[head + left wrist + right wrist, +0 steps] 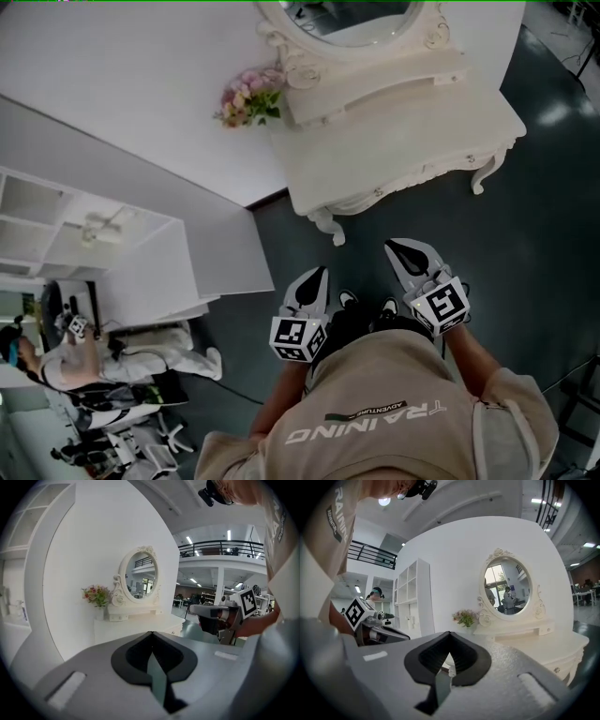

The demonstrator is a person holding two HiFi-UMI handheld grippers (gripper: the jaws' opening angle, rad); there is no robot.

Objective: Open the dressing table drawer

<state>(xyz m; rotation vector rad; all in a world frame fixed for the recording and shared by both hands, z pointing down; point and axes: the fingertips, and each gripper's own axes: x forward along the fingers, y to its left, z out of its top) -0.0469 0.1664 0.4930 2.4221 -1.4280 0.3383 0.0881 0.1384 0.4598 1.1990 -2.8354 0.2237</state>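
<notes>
My left gripper (319, 274) has its fingers pressed together on nothing. My right gripper (394, 247), just beside it, is the same, tips meeting with nothing between them. Both hang over the dark floor (525, 244), short of the white dressing table (403, 141) ahead. Its drawer (565, 663) sits flush in the front, untouched. Beyond, flowers (248, 94) stand left of the oval mirror (361, 23).

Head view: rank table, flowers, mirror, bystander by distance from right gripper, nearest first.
1. Table, just ahead of the right gripper.
2. Flowers, table's back left; mirror, back centre: too close to call.
3. Bystander, far left.
</notes>
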